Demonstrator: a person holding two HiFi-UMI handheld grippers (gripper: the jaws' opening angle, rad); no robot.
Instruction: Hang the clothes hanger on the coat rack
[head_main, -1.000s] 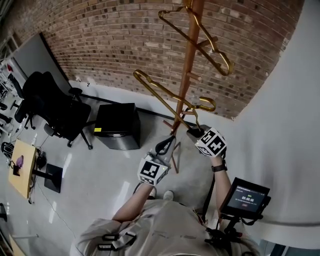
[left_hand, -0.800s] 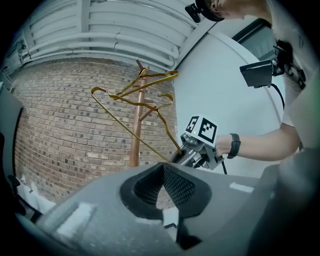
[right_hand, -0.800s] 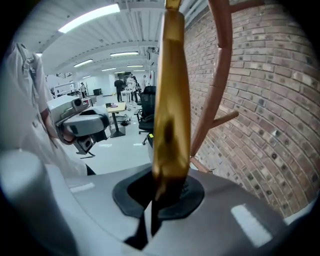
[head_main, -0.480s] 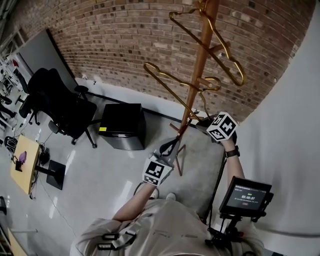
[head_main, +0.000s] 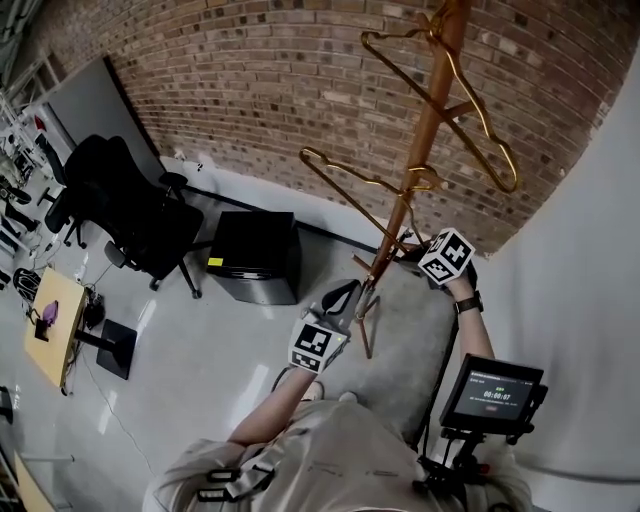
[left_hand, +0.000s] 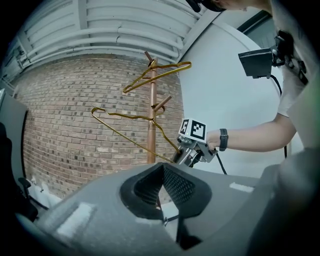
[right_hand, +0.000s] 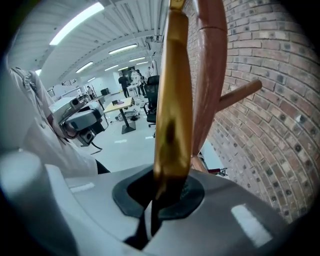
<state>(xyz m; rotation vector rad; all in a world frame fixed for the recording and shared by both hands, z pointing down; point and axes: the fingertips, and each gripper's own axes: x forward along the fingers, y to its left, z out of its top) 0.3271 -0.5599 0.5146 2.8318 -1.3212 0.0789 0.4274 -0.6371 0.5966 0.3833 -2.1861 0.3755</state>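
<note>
A wooden coat rack (head_main: 422, 145) stands before the brick wall, with one gold wire hanger (head_main: 485, 125) hung on an upper peg. A second gold hanger (head_main: 350, 195) slants down and to the left, its hook at a lower peg beside the pole. My right gripper (head_main: 410, 250) is shut on that hanger's lower end. In the right gripper view the gold wire (right_hand: 172, 100) rises from the closed right gripper (right_hand: 167, 187), close beside the pole (right_hand: 210, 75). My left gripper (head_main: 340, 297) is shut and holds nothing, lower and to the left of the pole; in its own view the left gripper (left_hand: 160, 172) faces the rack (left_hand: 151, 130).
A black office chair (head_main: 130, 210) and a black cabinet (head_main: 255, 255) stand on the floor at the left. A small wooden table (head_main: 50, 325) is further left. A monitor on a rig (head_main: 492, 392) sits by my right arm. A white wall (head_main: 580, 300) closes the right side.
The right gripper has carried the lower hanger in toward the pole, and its hook now sits at the lower peg. Both grippers have sunk a little.
</note>
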